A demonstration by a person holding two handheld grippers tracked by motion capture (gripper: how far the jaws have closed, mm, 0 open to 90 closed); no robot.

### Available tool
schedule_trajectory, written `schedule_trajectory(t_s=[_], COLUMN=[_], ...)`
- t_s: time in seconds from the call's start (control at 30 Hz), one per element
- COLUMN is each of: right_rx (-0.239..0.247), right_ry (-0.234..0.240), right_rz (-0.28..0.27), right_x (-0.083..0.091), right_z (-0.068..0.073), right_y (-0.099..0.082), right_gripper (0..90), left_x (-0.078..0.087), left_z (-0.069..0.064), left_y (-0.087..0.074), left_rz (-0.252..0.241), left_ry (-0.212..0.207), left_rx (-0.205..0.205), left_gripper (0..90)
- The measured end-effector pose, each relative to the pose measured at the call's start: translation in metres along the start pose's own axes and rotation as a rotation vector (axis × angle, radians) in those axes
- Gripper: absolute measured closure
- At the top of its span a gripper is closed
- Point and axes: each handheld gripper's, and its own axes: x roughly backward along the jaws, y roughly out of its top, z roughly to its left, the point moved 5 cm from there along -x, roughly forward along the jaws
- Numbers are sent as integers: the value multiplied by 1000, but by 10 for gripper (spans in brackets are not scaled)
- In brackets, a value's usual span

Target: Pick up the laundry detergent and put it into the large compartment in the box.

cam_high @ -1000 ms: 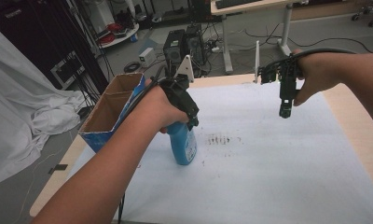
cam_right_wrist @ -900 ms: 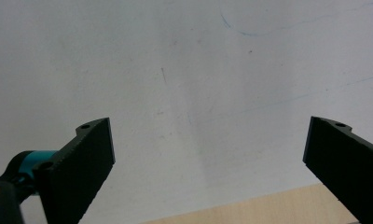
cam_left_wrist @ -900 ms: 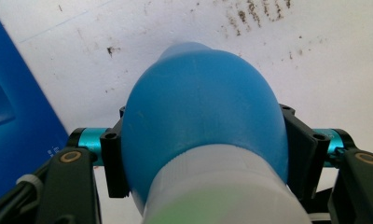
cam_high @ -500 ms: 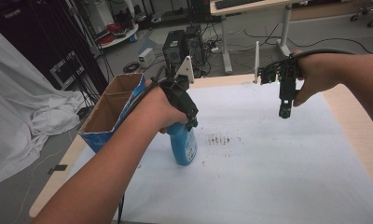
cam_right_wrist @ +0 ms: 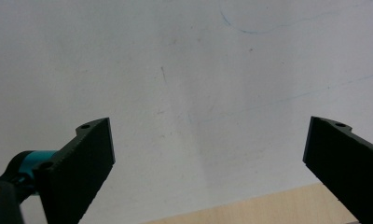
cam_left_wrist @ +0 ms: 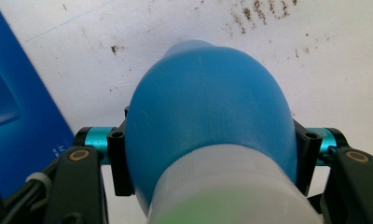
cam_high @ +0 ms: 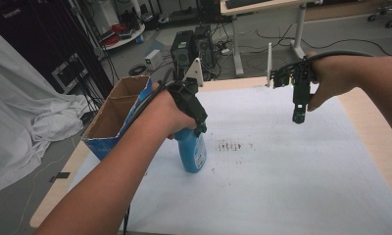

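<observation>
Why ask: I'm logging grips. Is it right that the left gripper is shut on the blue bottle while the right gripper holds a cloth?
Not quite. The left gripper is shut on the blue bottle, but the right gripper is open, holding nothing, as the right gripper view shows.

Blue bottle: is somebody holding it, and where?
Yes. The left gripper has just closed its jaws on the blue bottle, clamping the shoulder just below its neck. The right gripper is open, holding nothing.

The hand hides the blue bottle (cam_high: 193, 152) top; its cap is cut off below.
</observation>
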Motion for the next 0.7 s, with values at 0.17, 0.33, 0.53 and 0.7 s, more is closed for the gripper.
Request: schedule_trajectory(t_s=[0.17, 0.33, 0.53, 0.7], right_rx=[8, 11, 9, -2], right_ry=[0, 2, 2, 4], right_rz=[0, 1, 0, -1], right_x=[-1, -1, -1, -2], right_z=[-1, -1, -1, 0], right_y=[0, 0, 0, 0], right_gripper=[10, 10, 10, 10], left_x=[0, -1, 0, 4], left_z=[0, 0, 0, -3], left_y=[0, 0, 0, -1], left_rz=[4, 3, 3, -16], left_ry=[5, 10, 9, -1], left_rx=[1, 8, -4, -50], left_gripper=[363, 367, 373, 379])
